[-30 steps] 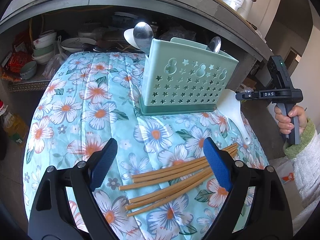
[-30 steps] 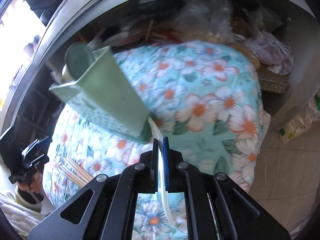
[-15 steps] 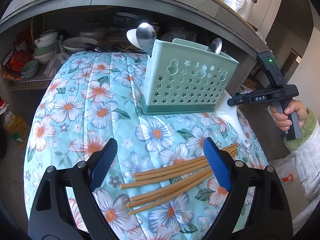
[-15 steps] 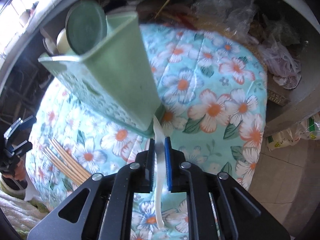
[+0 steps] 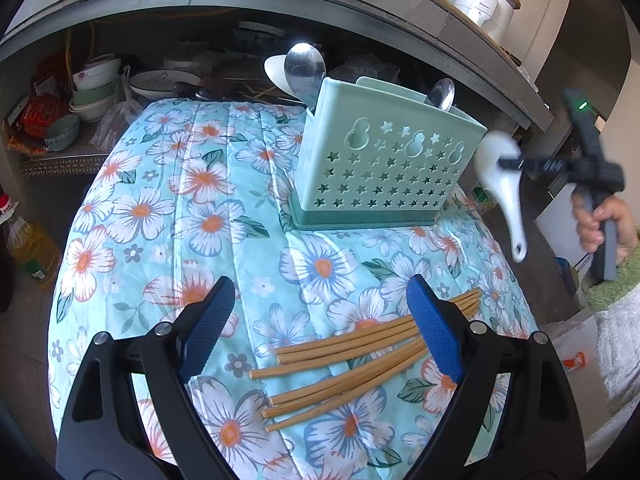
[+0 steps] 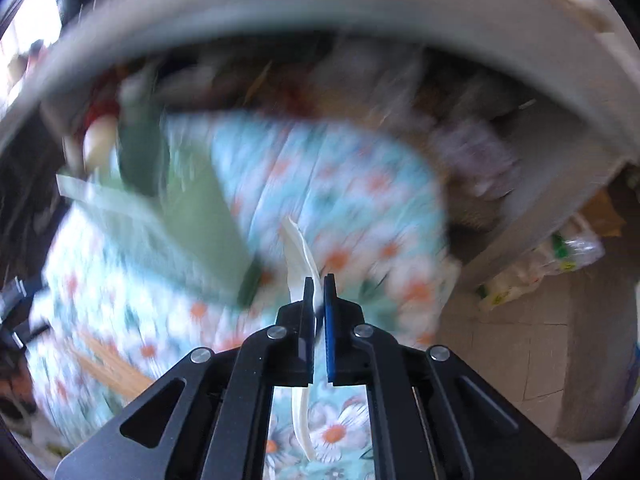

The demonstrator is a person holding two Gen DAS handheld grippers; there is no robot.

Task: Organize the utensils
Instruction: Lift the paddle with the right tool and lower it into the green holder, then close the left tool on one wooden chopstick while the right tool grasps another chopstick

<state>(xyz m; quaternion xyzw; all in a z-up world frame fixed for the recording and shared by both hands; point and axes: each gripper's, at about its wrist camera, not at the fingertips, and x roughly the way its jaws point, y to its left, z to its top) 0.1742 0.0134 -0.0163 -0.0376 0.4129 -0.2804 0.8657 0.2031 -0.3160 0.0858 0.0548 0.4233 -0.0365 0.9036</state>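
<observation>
A mint-green utensil holder (image 5: 384, 168) with star cut-outs stands on the floral cloth (image 5: 200, 208), with metal spoons (image 5: 304, 68) sticking out of it. Several wooden chopsticks (image 5: 360, 356) lie on the cloth just beyond my left gripper (image 5: 320, 320), which hovers open and holds nothing. My right gripper (image 6: 319, 292) is shut on a white ceramic spoon (image 6: 302, 256). In the left wrist view that spoon (image 5: 504, 184) hangs in the air right of the holder, bowl up, handle down, held by the right gripper (image 5: 508, 164). The right wrist view is blurred; the holder (image 6: 188, 216) sits to its left.
Behind the table, a dark shelf under a counter holds stacked bowls (image 5: 92, 88), plates (image 5: 164, 78) and bags. An oil bottle (image 5: 28, 240) stands on the floor at left. A white appliance (image 5: 486, 4) sits on the counter. A hand (image 5: 600, 220) in a green-cuffed sleeve grips the right tool.
The right gripper has lifted the white spoon off the cloth beside the holder and tipped it up into the air. The left gripper has stayed where it was, open.
</observation>
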